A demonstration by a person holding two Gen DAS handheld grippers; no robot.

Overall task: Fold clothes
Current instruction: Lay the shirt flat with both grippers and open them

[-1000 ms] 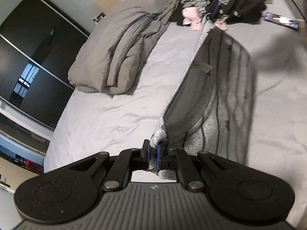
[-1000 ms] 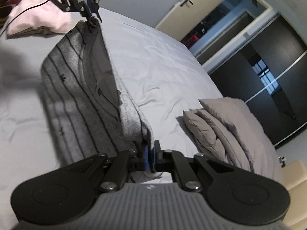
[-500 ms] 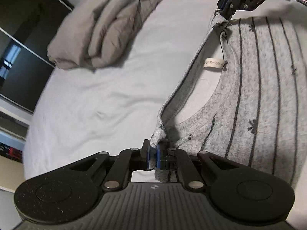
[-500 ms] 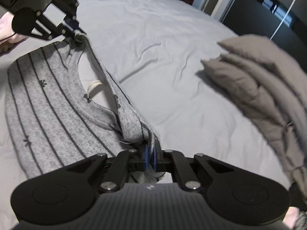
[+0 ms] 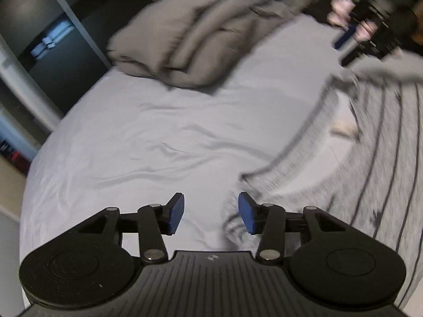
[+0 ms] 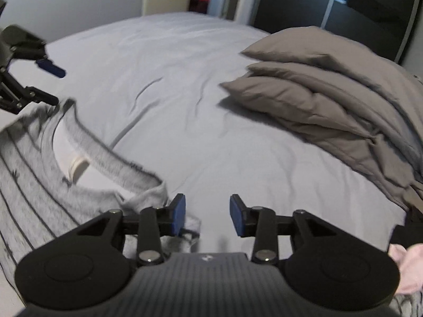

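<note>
Step in hand: the grey striped top point(image 5: 370, 163) has been laid out flat on the bed sheet point(image 5: 158, 142) and let go at both shoulders; judging by this, the spreading-out is done and the folding itself is not yet begun.
Left gripper point(image 5: 211, 216): low centre of the left wrist view, its jaws have just been opening and now stand about half apart; nothing is pinched, the shoulder edge of the top lies under and just beside the right-hand blue pad.
Right gripper point(image 6: 207, 218): low centre of the right wrist view, jaws likewise just been opening, about half apart; the other shoulder corner lies slack by the left-hand pad, not clamped.
Where the top is: right side of the left wrist view and lower left of the right wrist view, neckline open toward the middle of the sheet.
Other things: folded grey-brown duvet point(image 6: 330, 89) in the upper right of the right wrist view, well apart from the top; a pink garment point(image 6: 407, 269) at the lower right edge.
Next move, as I judge it: take fresh grips on one side or a sleeve and carry it across the body, keeping the cloth flat.
Writing: a pale neck label point(image 6: 76, 167) sits inside the collar; too blurred to read. No brand is legible.
</note>
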